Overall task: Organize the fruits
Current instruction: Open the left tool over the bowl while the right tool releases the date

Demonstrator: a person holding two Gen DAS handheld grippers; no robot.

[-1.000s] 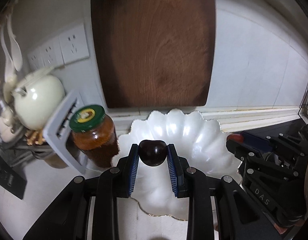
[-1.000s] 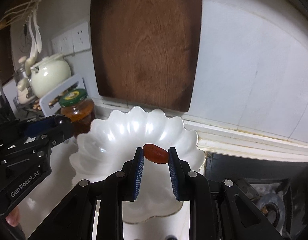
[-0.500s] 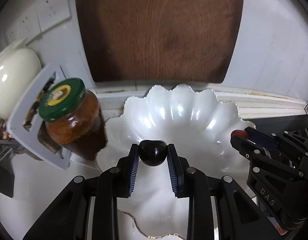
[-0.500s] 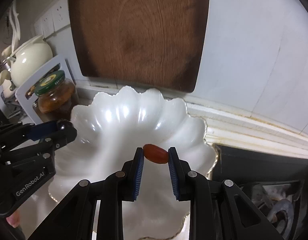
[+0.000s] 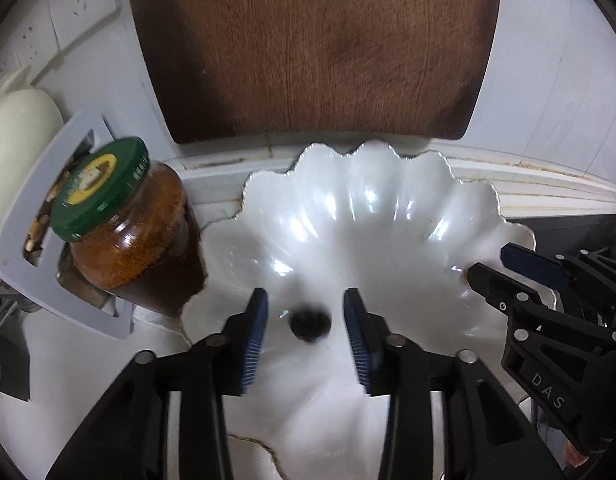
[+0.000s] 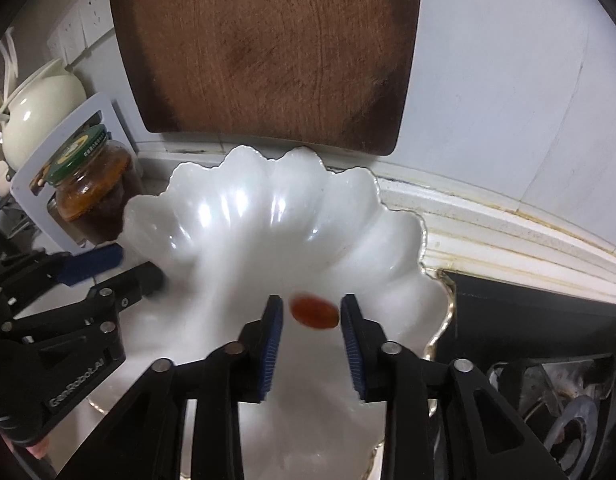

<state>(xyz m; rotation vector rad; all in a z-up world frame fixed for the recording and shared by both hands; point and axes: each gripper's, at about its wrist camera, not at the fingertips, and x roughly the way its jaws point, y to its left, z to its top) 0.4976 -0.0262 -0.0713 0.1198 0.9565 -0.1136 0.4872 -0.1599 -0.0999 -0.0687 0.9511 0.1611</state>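
Since second ago we dropped lower over white scalloped ceramic dish [image 5: 388, 216]. Left gripper [image 5: 306, 326] jaws opening, small dark round fruit [image 5: 310, 322] loose between pads, over dish. Right gripper [image 6: 310, 322] opening too, glossy red oval fruit [image 6: 314, 313] free. Both light, smooth, roll-prone; pinch across middle.

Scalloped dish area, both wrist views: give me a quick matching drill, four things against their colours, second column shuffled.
Things:
1. fruit between the left gripper's jaws
2. fruit between the right gripper's jaws
3. jar lid
4. scalloped dish

Colours:
A. green
B. pearly white
C. near-black
D. orange-red

Pairs: 1-C, 2-D, 3-A, 4-B. Both sets of jaws are opening; each fruit sits loose between them over the dish.
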